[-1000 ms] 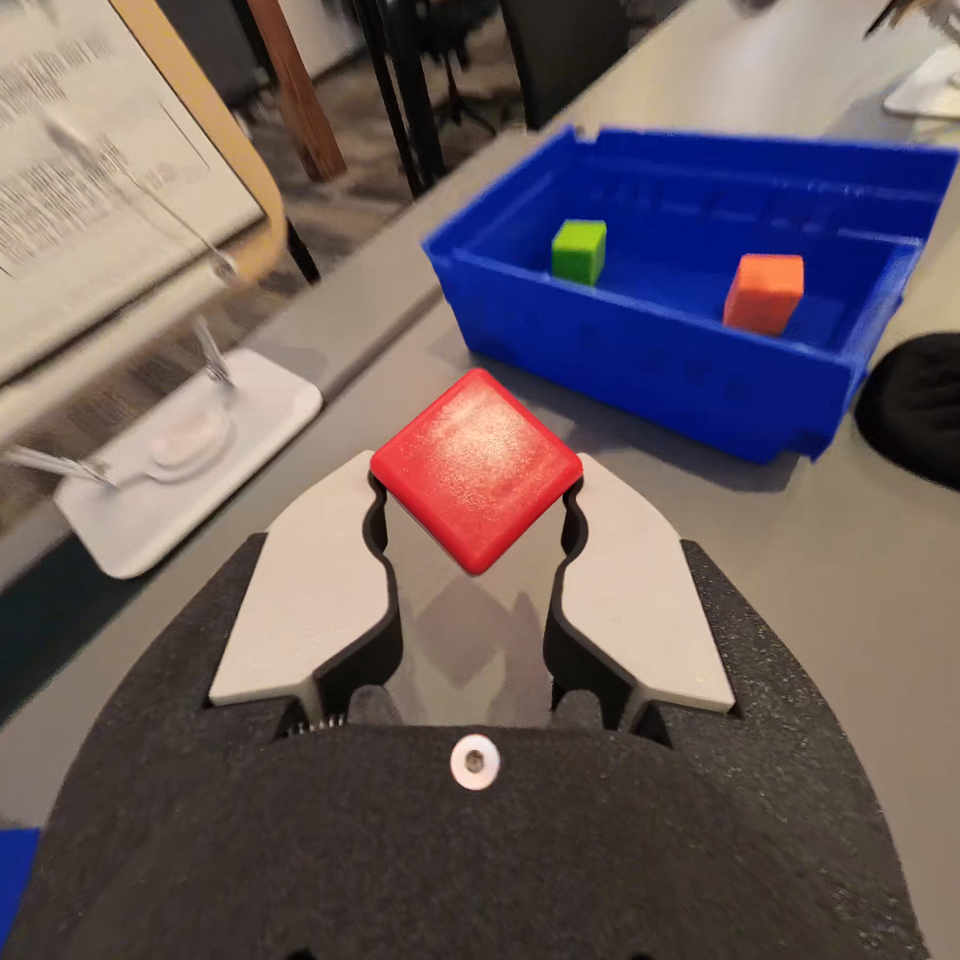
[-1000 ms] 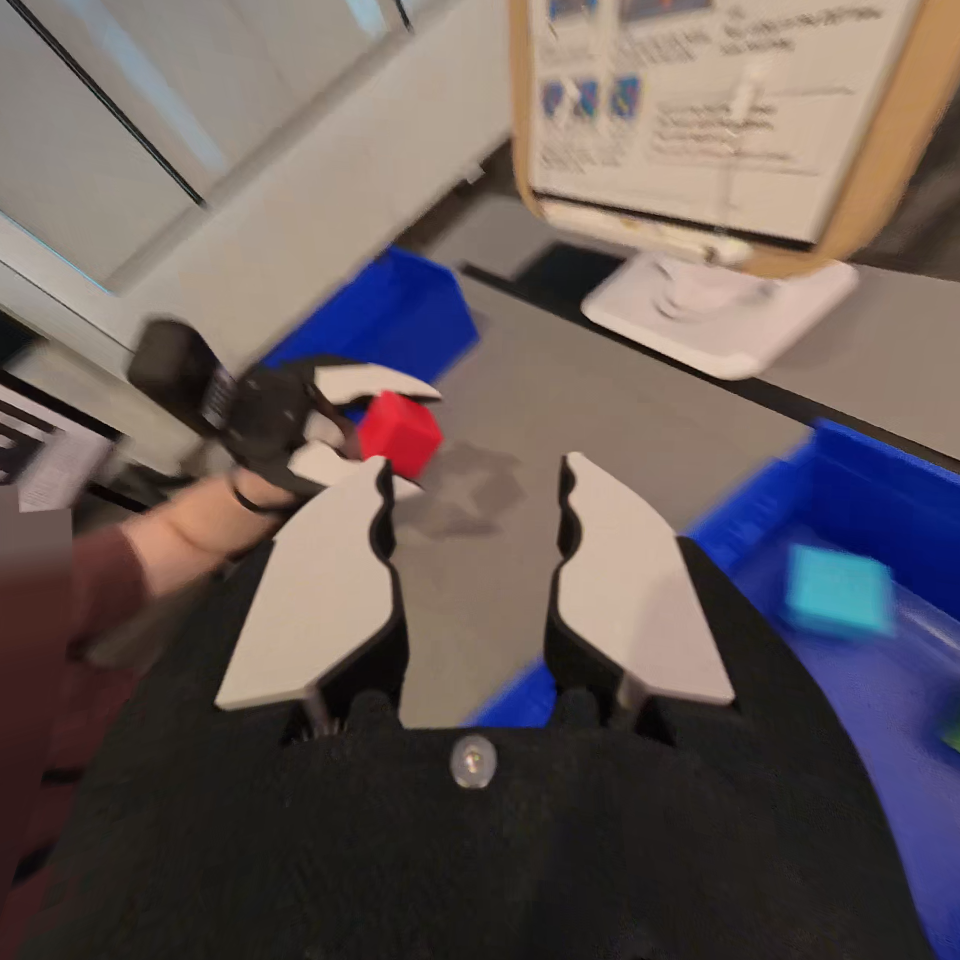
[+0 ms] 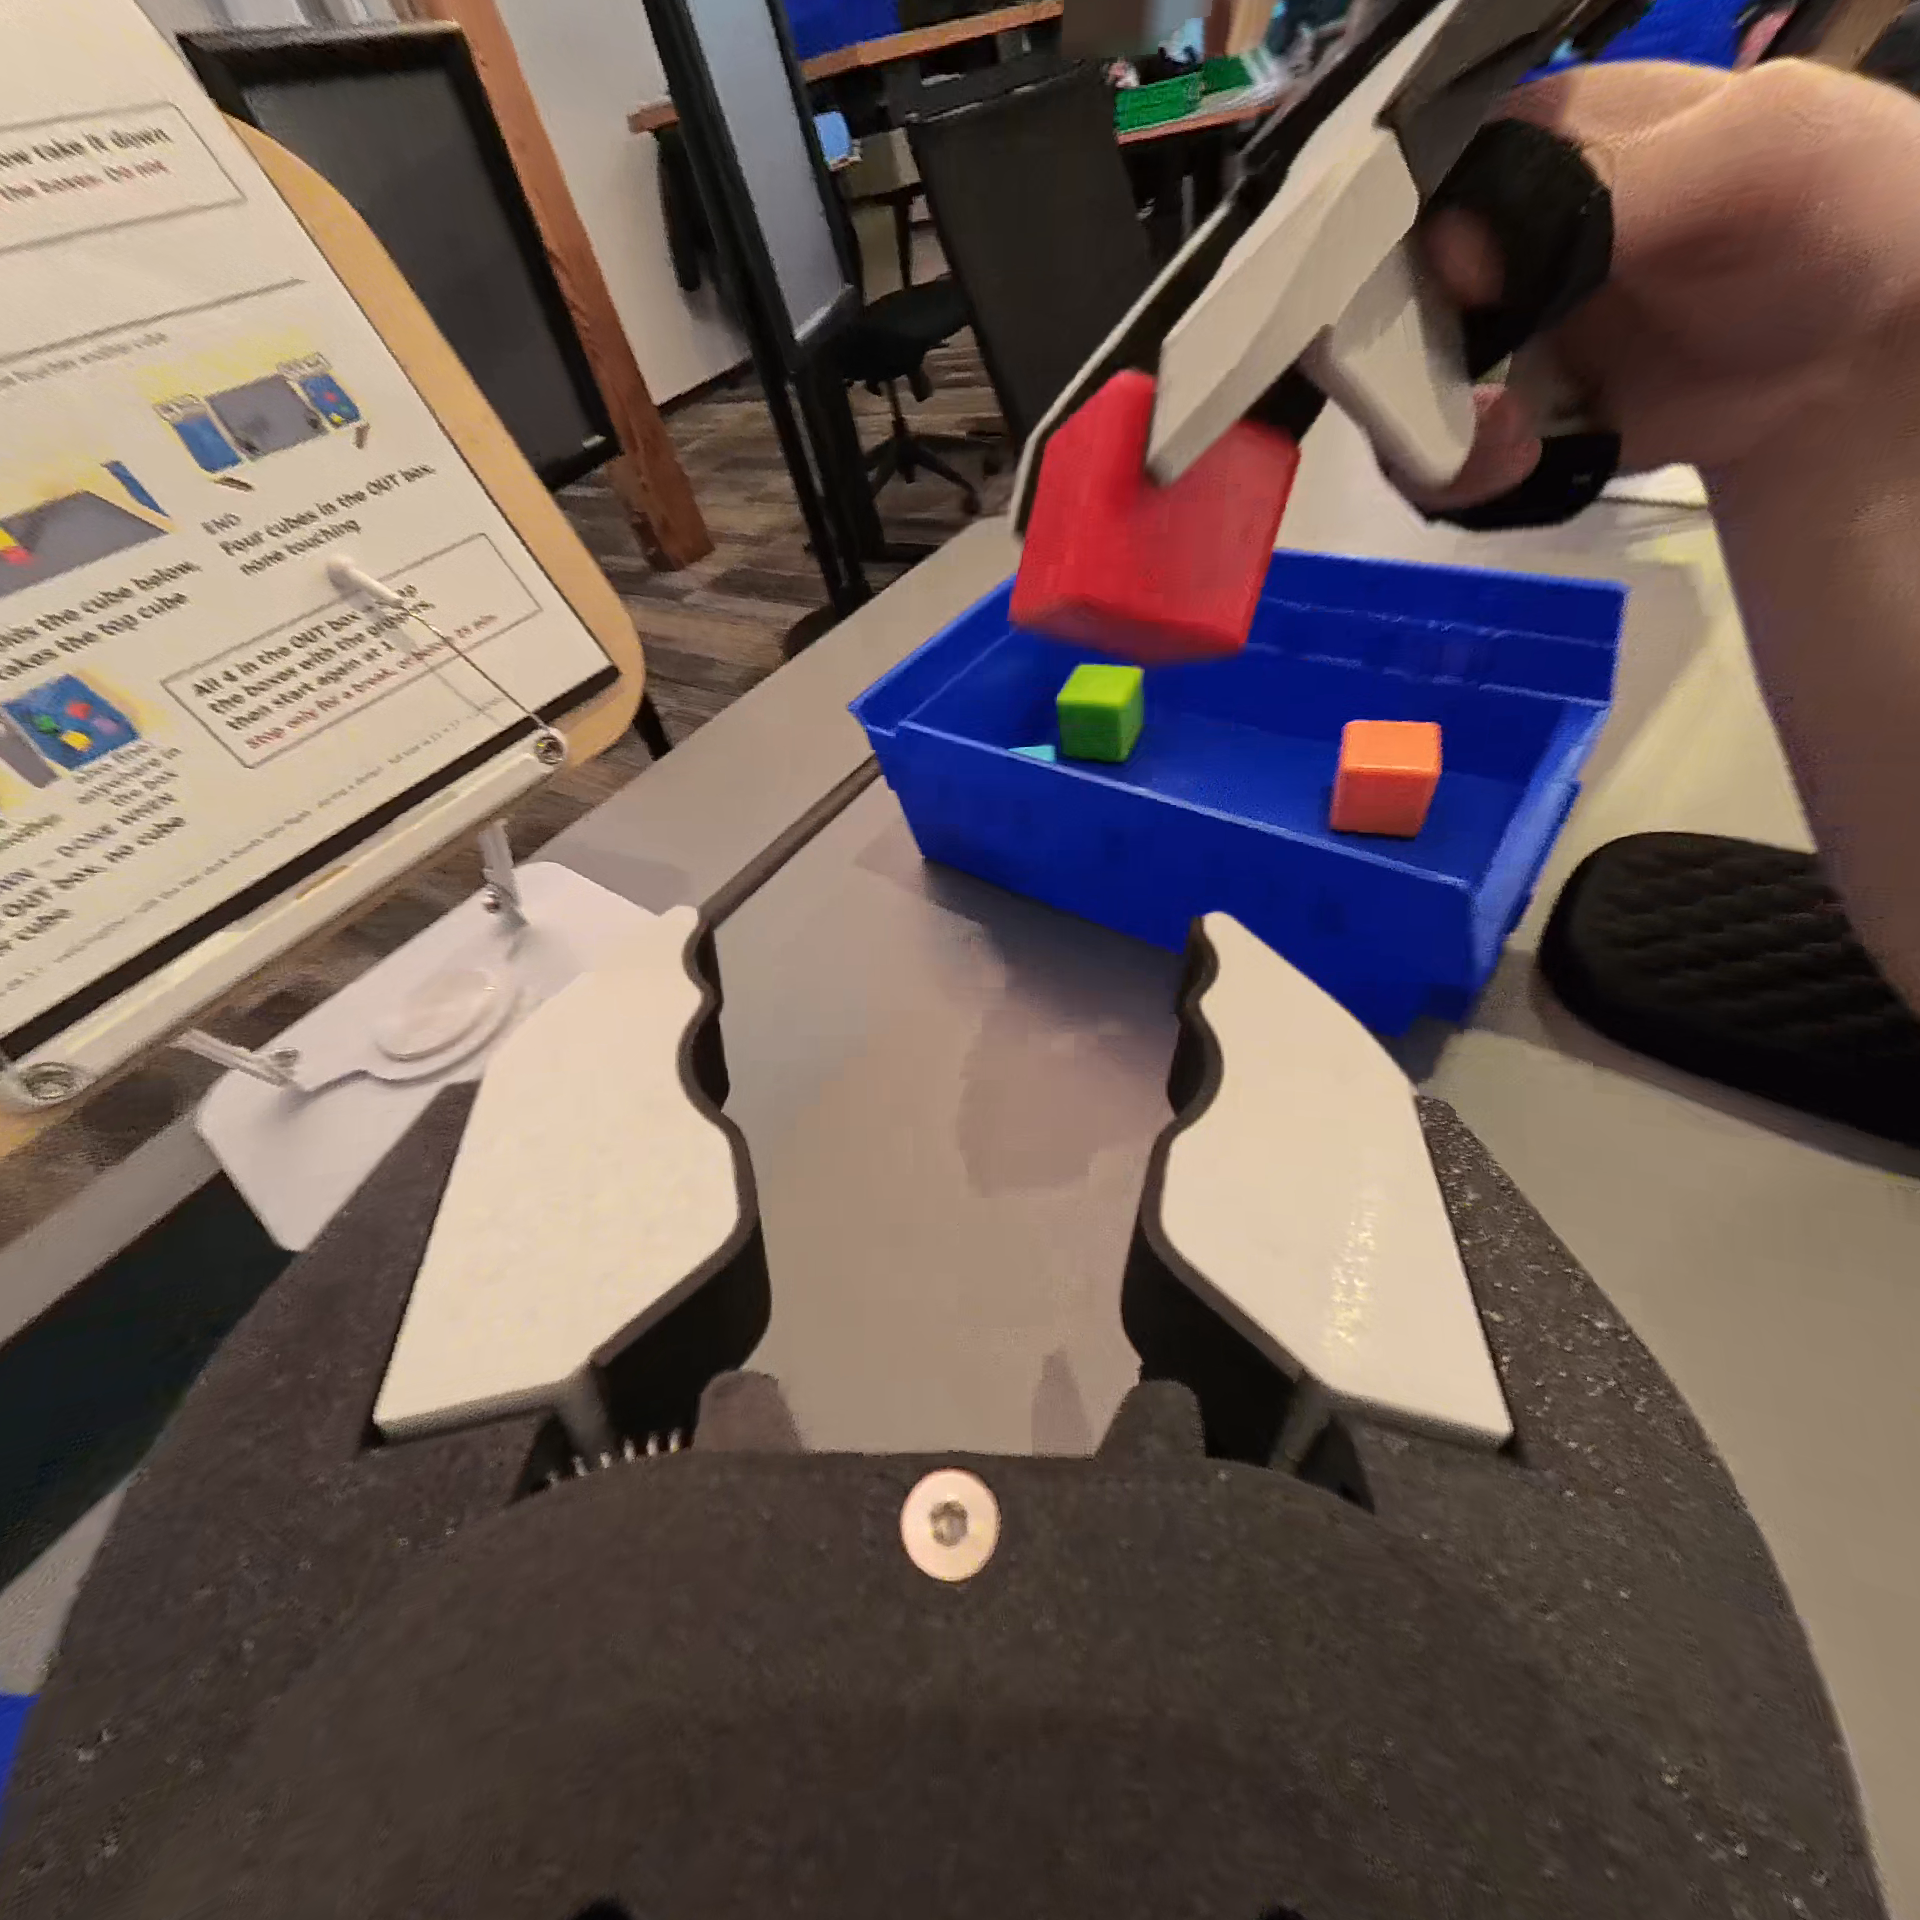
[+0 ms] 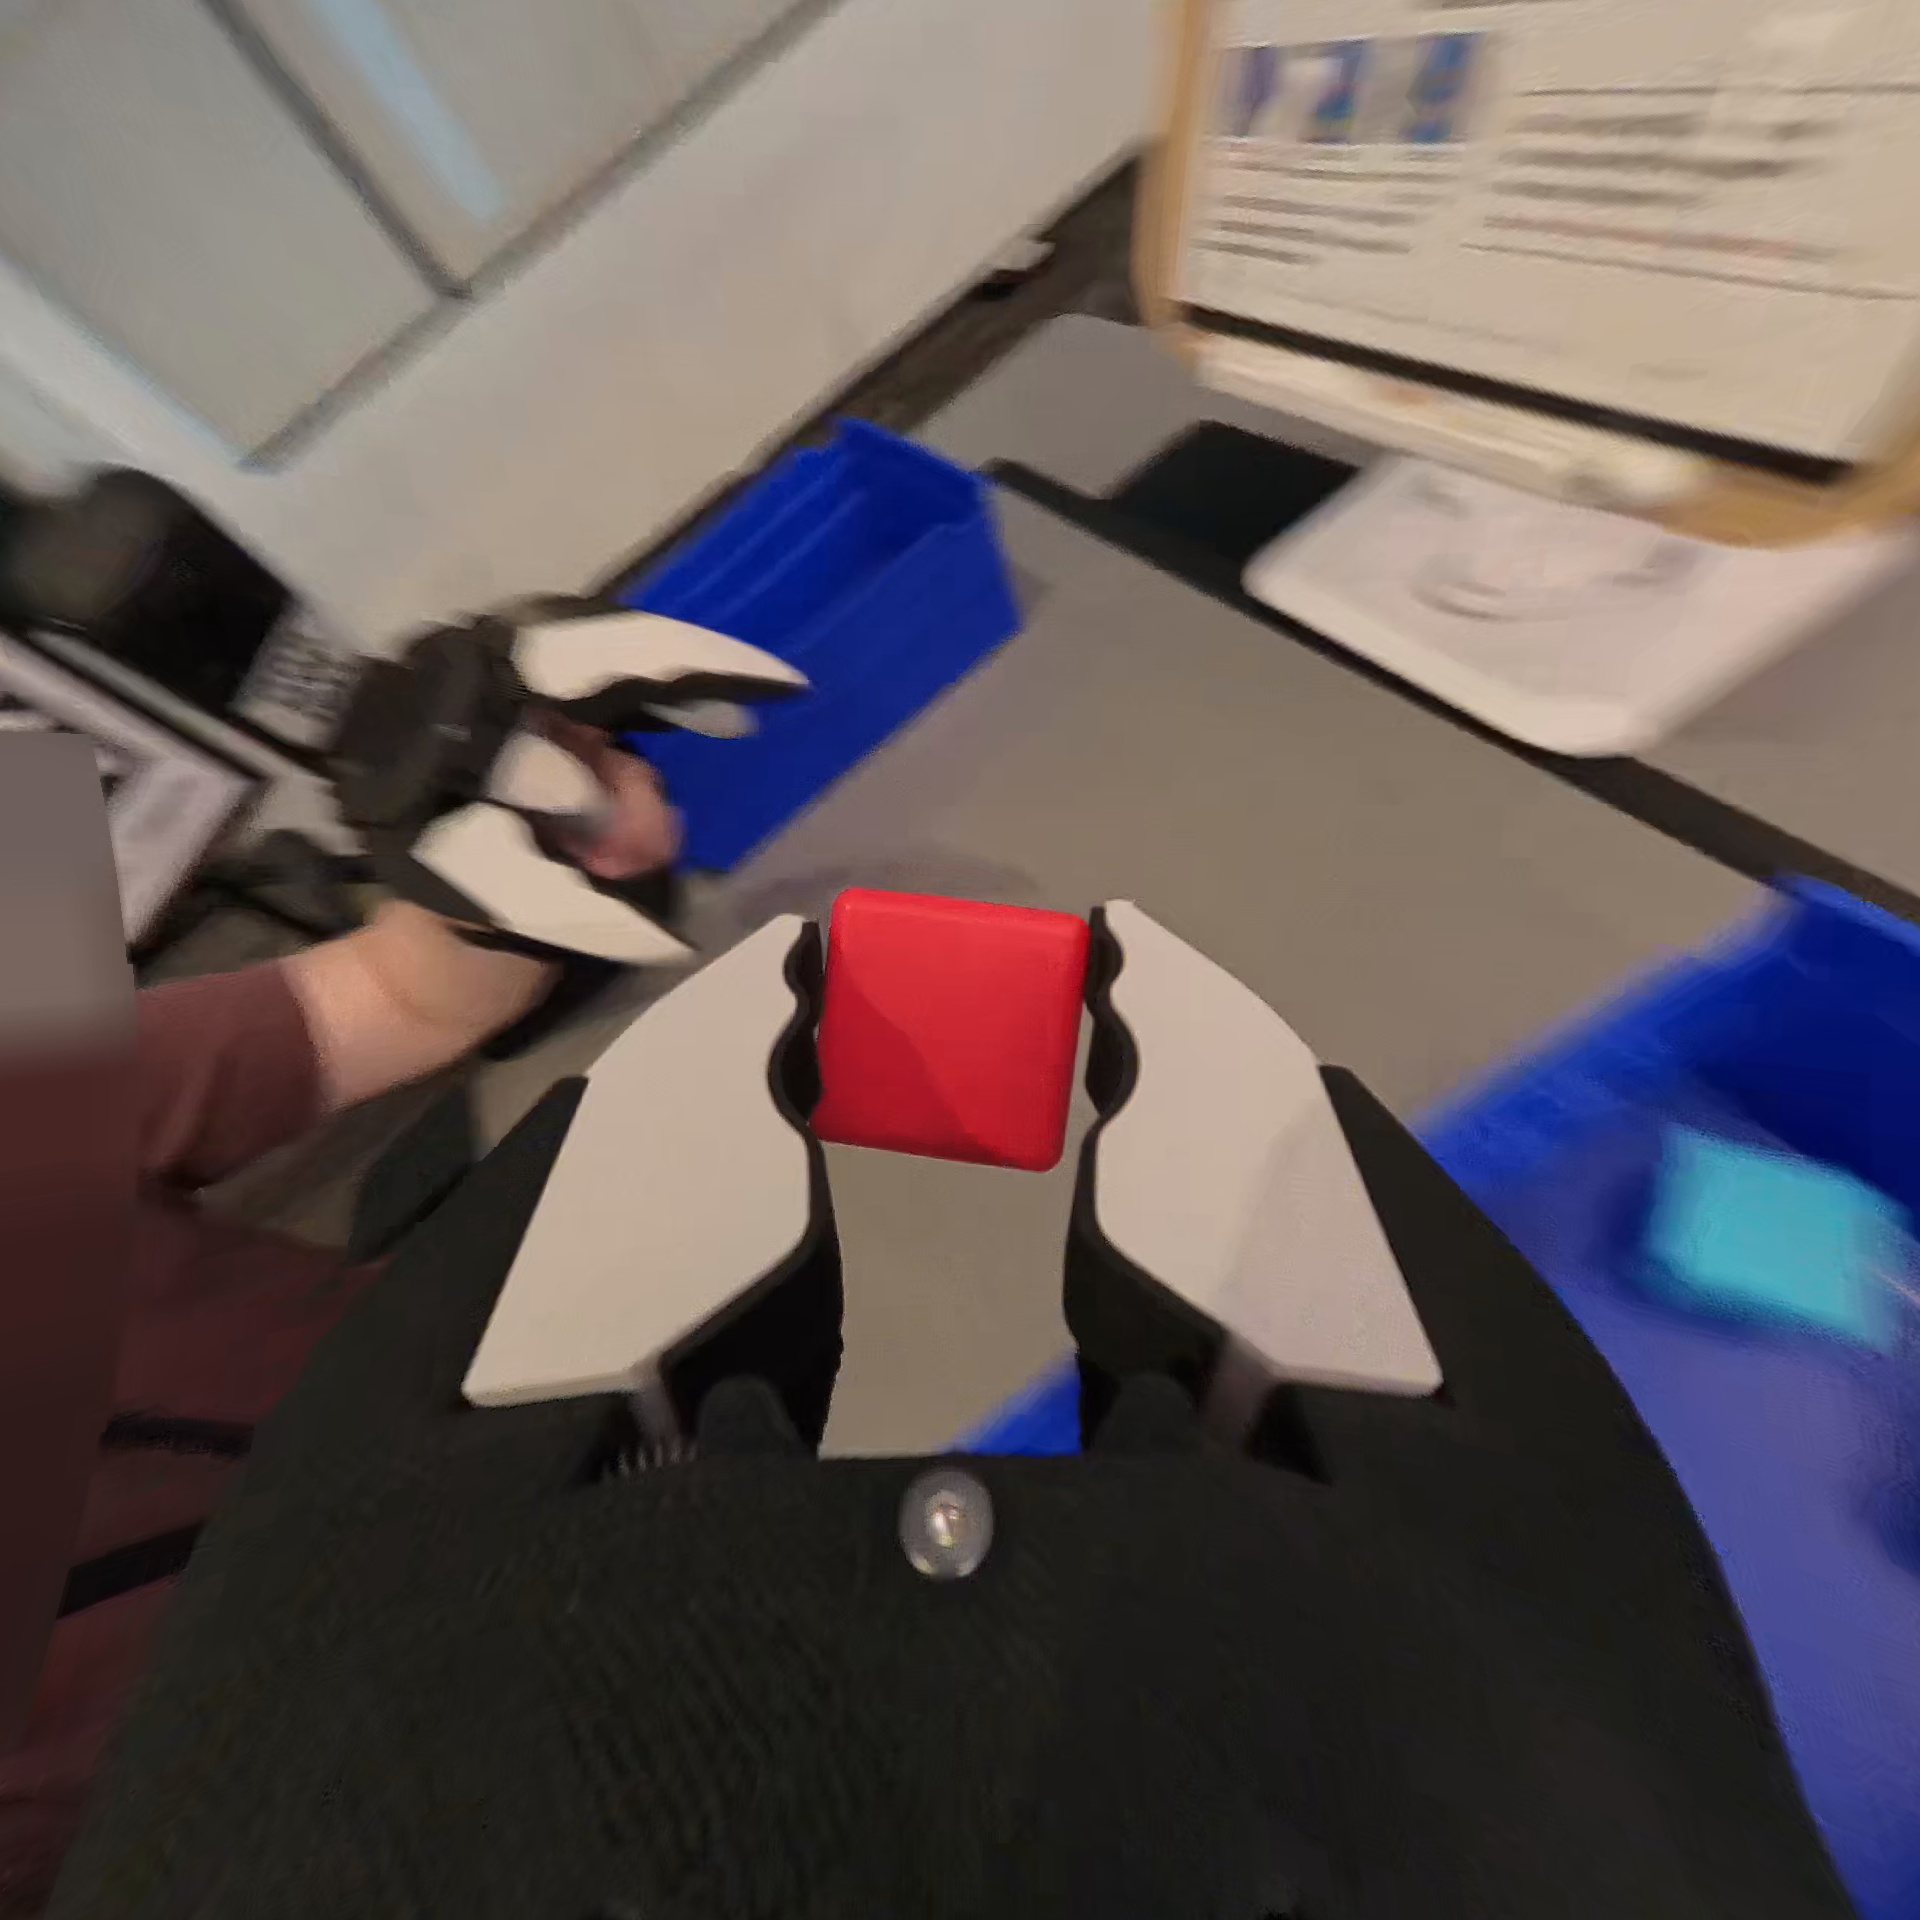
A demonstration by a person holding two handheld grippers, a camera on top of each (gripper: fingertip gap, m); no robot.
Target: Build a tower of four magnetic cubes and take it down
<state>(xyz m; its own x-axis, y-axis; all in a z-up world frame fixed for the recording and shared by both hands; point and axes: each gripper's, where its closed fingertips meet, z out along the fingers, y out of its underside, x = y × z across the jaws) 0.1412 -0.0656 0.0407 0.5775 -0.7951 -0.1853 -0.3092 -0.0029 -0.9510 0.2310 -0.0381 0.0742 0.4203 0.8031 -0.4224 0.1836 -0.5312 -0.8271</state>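
Observation:
My right gripper [image 4: 951,940] is shut on a red cube [image 4: 948,1029] and holds it in the air above the grey table [image 4: 1247,790]. In the left wrist view the same red cube [image 3: 1148,540] hangs in the right gripper [image 3: 1101,447] above the near edge of a blue bin [image 3: 1143,862]. That bin holds a green cube [image 3: 1099,712], an orange cube [image 3: 1387,777] and a sliver of a cyan cube [image 3: 1034,752]. My left gripper [image 3: 945,930] is open and empty over the table. The cyan cube [image 4: 1766,1236] also shows blurred in the right wrist view.
A second blue bin [image 4: 831,634] stands across the table behind the left gripper [image 4: 675,810]. An instruction board on a white stand [image 3: 260,520] is at the left. A black padded object [image 3: 1725,956] lies right of the bin. Chairs and desks stand beyond the table.
The red cube has passed from my left gripper to my right. The left gripper has opened and drawn back; the right gripper has closed on the cube and lifted it.

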